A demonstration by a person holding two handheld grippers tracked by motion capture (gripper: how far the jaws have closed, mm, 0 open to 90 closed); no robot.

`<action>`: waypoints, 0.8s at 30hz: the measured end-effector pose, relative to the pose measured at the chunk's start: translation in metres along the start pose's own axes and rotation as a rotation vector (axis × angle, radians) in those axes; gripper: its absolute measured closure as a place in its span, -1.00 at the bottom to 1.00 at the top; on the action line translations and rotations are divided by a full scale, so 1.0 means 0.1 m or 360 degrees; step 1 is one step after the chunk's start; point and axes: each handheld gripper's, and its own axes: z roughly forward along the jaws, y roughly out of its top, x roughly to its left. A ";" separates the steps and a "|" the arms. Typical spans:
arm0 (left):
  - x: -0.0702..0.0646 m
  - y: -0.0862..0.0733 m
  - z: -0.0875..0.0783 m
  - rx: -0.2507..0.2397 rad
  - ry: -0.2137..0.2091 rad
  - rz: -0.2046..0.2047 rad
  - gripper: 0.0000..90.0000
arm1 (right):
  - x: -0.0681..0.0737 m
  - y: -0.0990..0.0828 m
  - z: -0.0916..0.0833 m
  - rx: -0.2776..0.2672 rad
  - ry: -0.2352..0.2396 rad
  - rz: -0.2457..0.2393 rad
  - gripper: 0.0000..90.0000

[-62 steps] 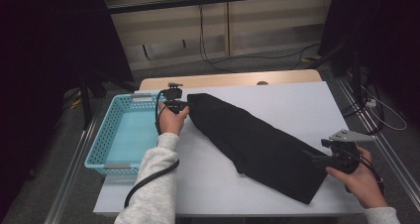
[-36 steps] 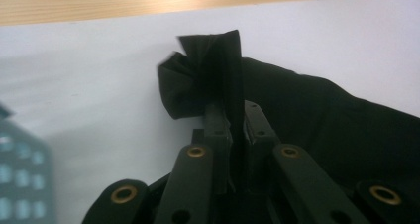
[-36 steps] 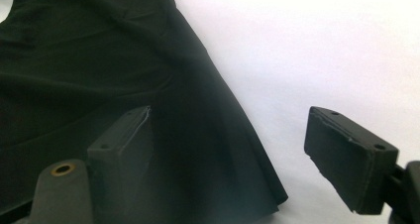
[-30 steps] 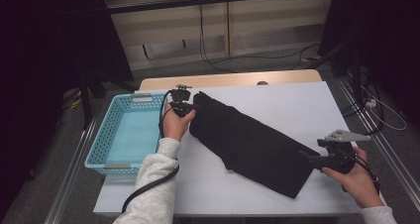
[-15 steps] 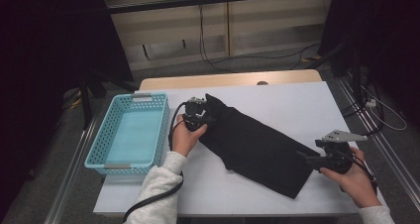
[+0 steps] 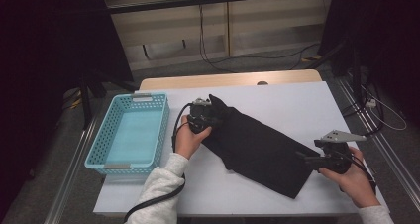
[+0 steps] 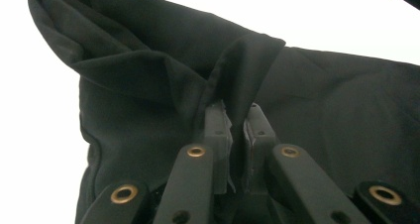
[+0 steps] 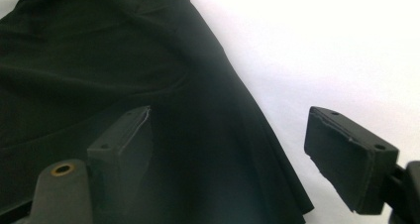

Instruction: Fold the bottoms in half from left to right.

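Lying slantwise across the white table [image 6: 277,97], a black cloth [image 6: 257,147] runs from near the middle of the tabletop down toward the near right corner. Its upper-left end is bunched and lifted into a small peak; the rest lies flat on the table.

Left gripper [image 6: 212,114]: held in the left hand [image 6: 190,135], it sits at the cloth's upper-left end. In the left gripper view its jaws stand almost together, clamped on a raised fold of the cloth [image 7: 237,85], with the fabric pinched between the two pads [image 7: 216,125]. Folds of cloth rise behind and to the left of the jaws. A black cable loops from this gripper past the grey sleeve [image 6: 158,184] toward the table's near edge.

Right gripper [image 6: 309,159]: held in the right hand [image 6: 354,177], it lies low at the cloth's lower-right end, a grey three-cornered plate on top. In the right gripper view its jaws stand wide apart, one pad [image 8: 124,135] over the cloth [image 8: 99,75], the other over bare table beyond the cloth's edge. The pads do not press the fabric.

A blue basket [image 6: 130,97] stands at the table's left edge, just left of the left hand and apart from the cloth.
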 end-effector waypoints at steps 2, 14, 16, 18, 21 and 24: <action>-0.04 0.00 0.00 -0.0002 -0.0019 0.0019 0.86 | -0.01 0.00 0.00 -0.0001 -0.0005 0.0001 -0.58; -0.12 -0.01 0.02 0.0007 -0.0128 0.0044 0.86 | 0.00 0.00 0.00 -0.0001 -0.0001 -0.0004 -0.58; -0.14 -0.01 0.02 0.0020 -0.0141 0.0045 0.86 | 0.00 0.00 0.01 -0.0001 -0.0003 -0.0009 -0.58; -0.15 -0.01 0.02 0.0029 -0.0146 0.0060 0.86 | 0.01 0.00 0.01 0.0001 0.0003 -0.0009 -0.58; -0.18 -0.02 0.03 0.0038 -0.0155 0.0070 0.86 | 0.01 0.01 0.00 -0.0004 0.0001 -0.0005 -0.58; -0.21 -0.03 0.04 0.0043 -0.0158 0.0081 0.86 | 0.01 0.01 0.00 -0.0010 0.0000 -0.0002 -0.58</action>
